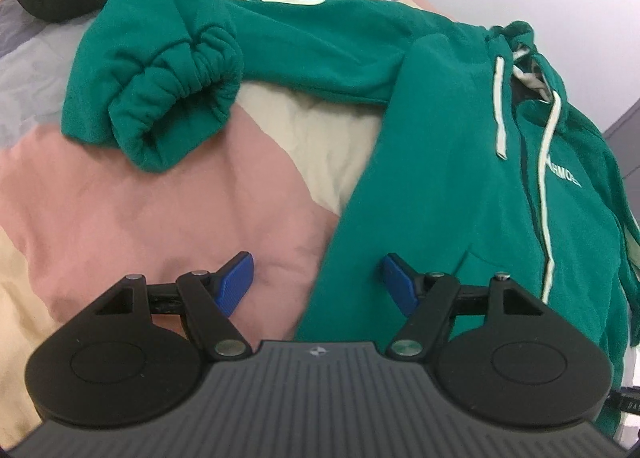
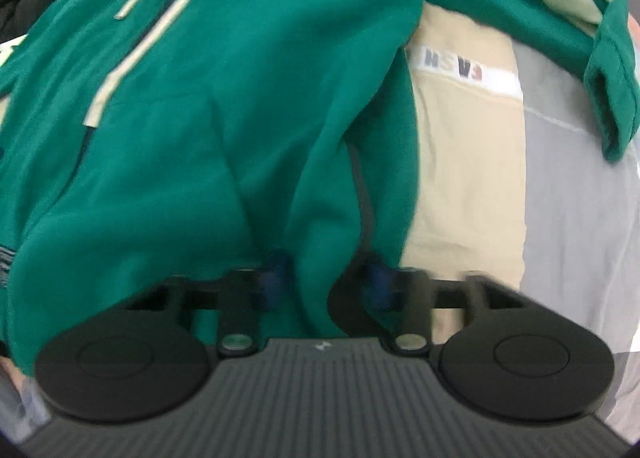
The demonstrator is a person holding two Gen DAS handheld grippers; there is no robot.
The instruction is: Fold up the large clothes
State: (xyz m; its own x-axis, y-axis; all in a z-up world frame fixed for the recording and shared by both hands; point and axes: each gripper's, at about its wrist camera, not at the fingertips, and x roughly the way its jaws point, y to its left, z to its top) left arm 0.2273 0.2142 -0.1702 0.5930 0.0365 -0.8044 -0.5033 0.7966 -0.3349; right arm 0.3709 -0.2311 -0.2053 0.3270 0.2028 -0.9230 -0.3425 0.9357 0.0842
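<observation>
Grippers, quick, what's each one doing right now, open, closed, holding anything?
Left gripper: open, empty, blue pads straddling the edge of the green fleece hoodie.
Right gripper: closed on a fold of the hoodie's hem.

we are holding the left gripper [image 1: 318,284] angled downward with its blue pads [image 1: 236,282] standing wide apart and nothing pinched between them. we are pointing the right gripper [image 2: 326,282] steeply down, its blurred blue pads [image 2: 274,278] drawn close together on a fold of green cloth.
</observation>
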